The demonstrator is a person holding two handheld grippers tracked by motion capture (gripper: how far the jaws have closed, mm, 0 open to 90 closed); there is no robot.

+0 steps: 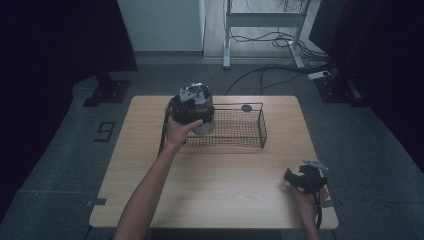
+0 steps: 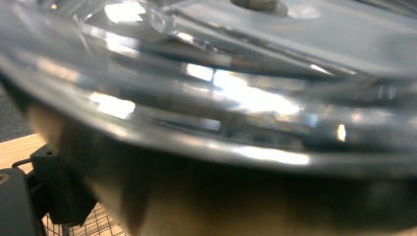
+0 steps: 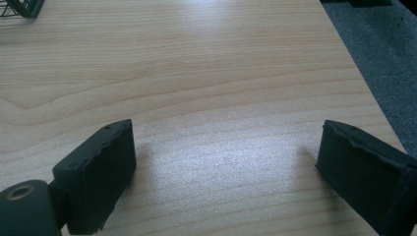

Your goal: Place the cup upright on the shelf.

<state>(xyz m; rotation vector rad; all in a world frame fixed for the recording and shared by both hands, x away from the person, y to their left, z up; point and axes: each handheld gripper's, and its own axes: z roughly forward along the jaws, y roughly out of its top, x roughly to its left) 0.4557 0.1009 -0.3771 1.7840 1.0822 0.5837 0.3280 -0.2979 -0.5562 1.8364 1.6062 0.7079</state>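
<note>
My left gripper (image 1: pixel 199 117) hangs over the left end of a black wire mesh basket (image 1: pixel 262 131) at the back of the wooden table (image 1: pixel 225 175). It is shut on a clear, shiny container (image 1: pixel 205 127), held just above the basket's rim. In the left gripper view that container (image 2: pixel 221 98) sits very close and blurred, with one black jaw at the lower left and basket mesh (image 2: pixel 93 223) below it. At the table's front right corner, my right gripper (image 1: pixel 296 179) rests low over bare wood. Its jaws stand wide open with nothing between them (image 3: pixel 226 162).
A small dark round object (image 1: pixel 246 108) lies on the table just behind the basket. The table's right edge and grey carpet (image 3: pixel 383 59) are close beside the right gripper. A basket corner (image 3: pixel 19 7) shows far off. Desk legs and cables (image 1: pixel 280 40) stand beyond the table.
</note>
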